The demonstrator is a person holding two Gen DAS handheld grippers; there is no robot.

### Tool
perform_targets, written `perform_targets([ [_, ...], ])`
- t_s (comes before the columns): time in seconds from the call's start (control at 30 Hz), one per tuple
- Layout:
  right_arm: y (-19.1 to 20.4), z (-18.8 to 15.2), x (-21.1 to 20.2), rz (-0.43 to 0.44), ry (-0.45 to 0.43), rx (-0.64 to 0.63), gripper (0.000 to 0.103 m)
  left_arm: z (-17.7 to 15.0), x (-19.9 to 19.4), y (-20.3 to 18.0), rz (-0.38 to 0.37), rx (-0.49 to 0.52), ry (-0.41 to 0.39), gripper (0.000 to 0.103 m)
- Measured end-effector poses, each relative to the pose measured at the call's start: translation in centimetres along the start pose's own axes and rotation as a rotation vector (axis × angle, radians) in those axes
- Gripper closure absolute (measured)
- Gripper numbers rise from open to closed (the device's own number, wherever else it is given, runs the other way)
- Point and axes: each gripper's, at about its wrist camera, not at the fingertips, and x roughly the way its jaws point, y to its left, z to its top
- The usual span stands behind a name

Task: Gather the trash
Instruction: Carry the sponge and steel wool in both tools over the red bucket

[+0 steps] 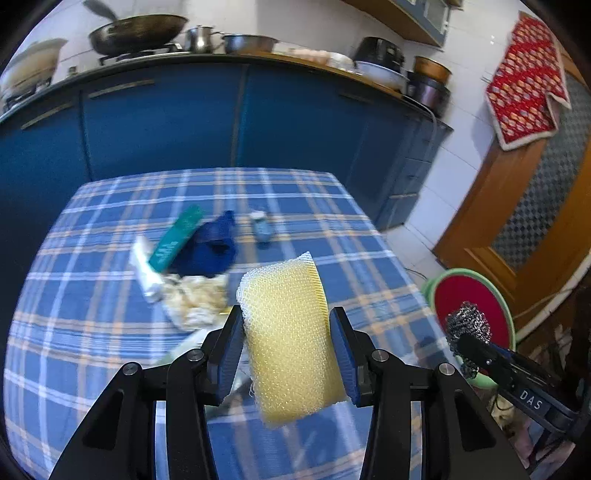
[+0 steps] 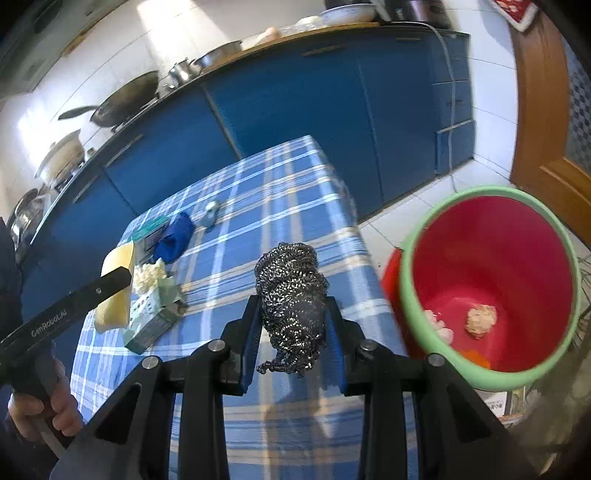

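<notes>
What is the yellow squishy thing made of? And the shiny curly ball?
The sponge looks like soft yellow foam wrapped in a fine white mesh; you can see the netting's little holes. The scrubber looks like coiled steel wire, shiny grey, with loose curls hanging below. The bin is probably smooth plastic, red inside with a green rim.

Blue cabinets (image 1: 166, 122), wok (image 1: 138, 31), perhaps a rice cooker (image 1: 378, 53)
</notes>
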Motion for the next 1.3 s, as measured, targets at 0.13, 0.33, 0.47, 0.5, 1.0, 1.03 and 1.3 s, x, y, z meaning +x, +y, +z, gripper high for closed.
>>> perform_targets([
  [0.13, -1.6, 0.0, -0.9, -0.024, -0.016, 0.03, 0.068, -0.1, 0.5, -2.1, -0.033, 0.033, 0.008, 0.056],
  [0.33, -3.8, -0.3, -2.5, -0.068, -0.041, 0.076, 0.068, -0.3, 1.7, -5.2, -0.08, 0.091, 0.034, 0.056],
  [0.47, -5.4, -0.5, -3.7, -0.099, -0.069, 0.105, 0.067, -0.4, 2.8, -7.5, -0.117, 0.125, 0.063, 0.056],
  [0.5, -5.7, -0.5, -4.0, -0.106, -0.076, 0.111, 0.067, -0.4, 2.9, -7.9, -0.121, 0.133, 0.067, 0.056],
  [1.0, -11.9, -1.5, -6.7, -0.16, -0.14, 0.233, 0.067, -1.0, 6.1, -16.4, -0.196, 0.259, 0.131, 0.055],
  [1.03, -12.4, -1.6, -6.7, -0.16, -0.14, 0.243, 0.067, -1.1, 6.4, -17.0, -0.199, 0.267, 0.137, 0.055],
  [1.3, -14.8, -2.3, -6.8, -0.164, -0.141, 0.3, 0.067, -2.2, 8.3, -20.5, -0.219, 0.345, 0.174, 0.054],
])
